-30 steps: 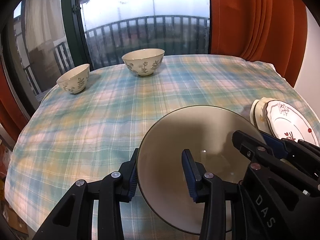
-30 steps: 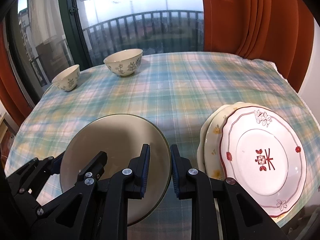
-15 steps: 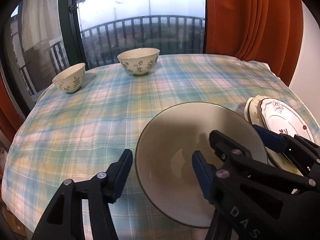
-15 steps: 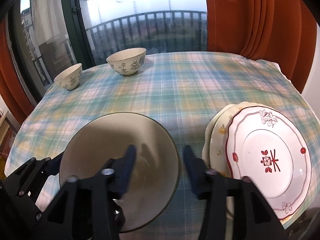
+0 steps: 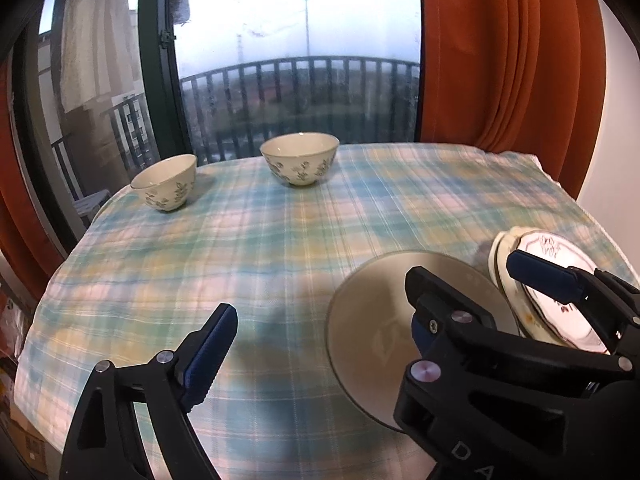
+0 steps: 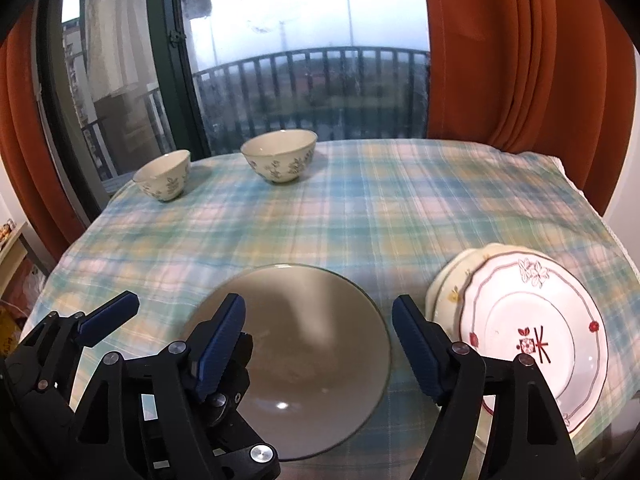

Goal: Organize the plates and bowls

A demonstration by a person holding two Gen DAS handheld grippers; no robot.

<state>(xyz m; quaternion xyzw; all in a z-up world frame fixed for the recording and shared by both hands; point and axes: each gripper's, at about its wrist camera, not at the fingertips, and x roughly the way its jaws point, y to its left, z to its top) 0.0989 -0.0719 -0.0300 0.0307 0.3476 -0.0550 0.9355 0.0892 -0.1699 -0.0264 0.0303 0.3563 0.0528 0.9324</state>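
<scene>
Left claw [image 5: 320, 328] spread wide above the plaid worktop [image 5: 280, 248]. Grey bowl [image 5: 376, 336] at right, beside stacked plates [image 5: 536, 248]. Two floral bowls [image 5: 299, 159] far back.

A table under a pastel plaid cloth [image 6: 360, 208] stands before a large dark-framed window [image 6: 176, 60] with pale, overcast daylight, a black balcony railing [image 6: 320, 92] beyond it, rust-orange curtains [image 6: 520, 52] hanging at far right and far left, and white wall [image 5: 608, 176] at right.
</scene>
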